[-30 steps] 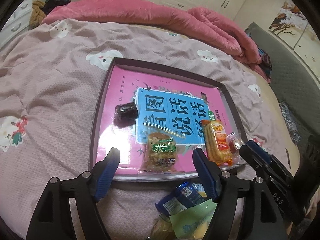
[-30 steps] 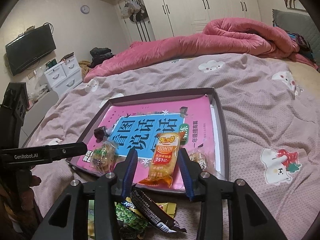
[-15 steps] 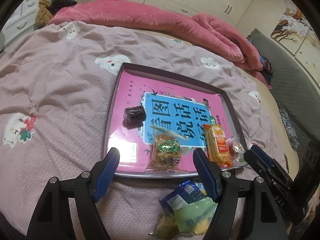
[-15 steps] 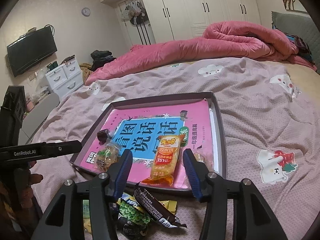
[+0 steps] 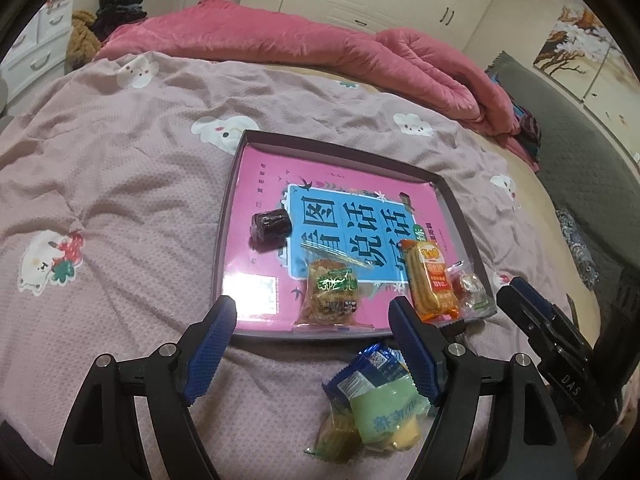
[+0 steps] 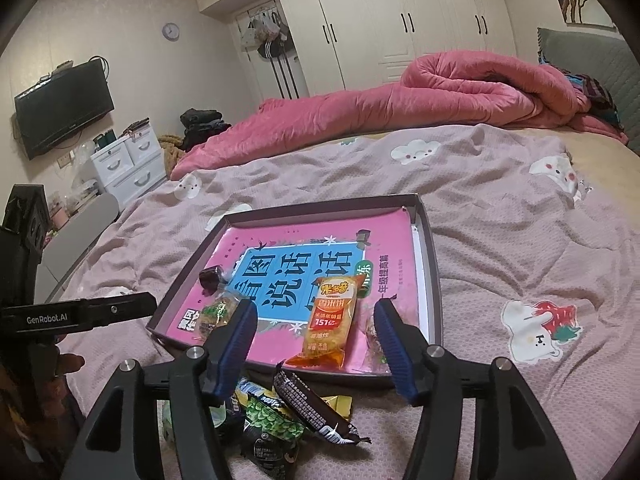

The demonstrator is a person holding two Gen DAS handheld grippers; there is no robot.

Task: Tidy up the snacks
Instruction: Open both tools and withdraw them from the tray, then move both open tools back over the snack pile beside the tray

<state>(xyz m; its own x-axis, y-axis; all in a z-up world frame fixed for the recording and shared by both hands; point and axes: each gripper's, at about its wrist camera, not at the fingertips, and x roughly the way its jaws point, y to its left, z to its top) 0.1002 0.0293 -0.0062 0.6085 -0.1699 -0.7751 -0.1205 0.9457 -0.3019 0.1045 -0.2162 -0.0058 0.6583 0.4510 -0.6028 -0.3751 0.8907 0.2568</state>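
A dark-rimmed tray (image 5: 228, 220) lined with a pink book cover lies on the bed. On it are a dark wrapped snack (image 5: 271, 224), a green-labelled pastry (image 5: 331, 294), an orange rice-cracker pack (image 5: 430, 280) and a small clear-wrapped candy (image 5: 466, 286). My left gripper (image 5: 313, 306) hovers over the tray's near rim, jaws wide, still opening, empty. My right gripper (image 6: 315, 308) is opening; the orange pack (image 6: 328, 320) lies flat on the tray (image 6: 434, 280) between its fingers, untouched by the pads. Loose snacks lie in front of the tray: a blue packet (image 5: 368, 372), a black wrapper (image 6: 308, 404).
A crumpled pink quilt (image 6: 440, 96) runs along the far side of the bed. A grey headboard (image 5: 580, 152) is on the right, with white wardrobes (image 6: 400, 20) behind. A TV (image 6: 64, 108) and white drawers (image 6: 128, 164) stand at the left. The person's fingers (image 6: 68, 362) hold the left tool.
The right jaws have spread apart from around the orange pack, which stays on the tray. The left gripper has drawn back and up a little, so the tray looks smaller.
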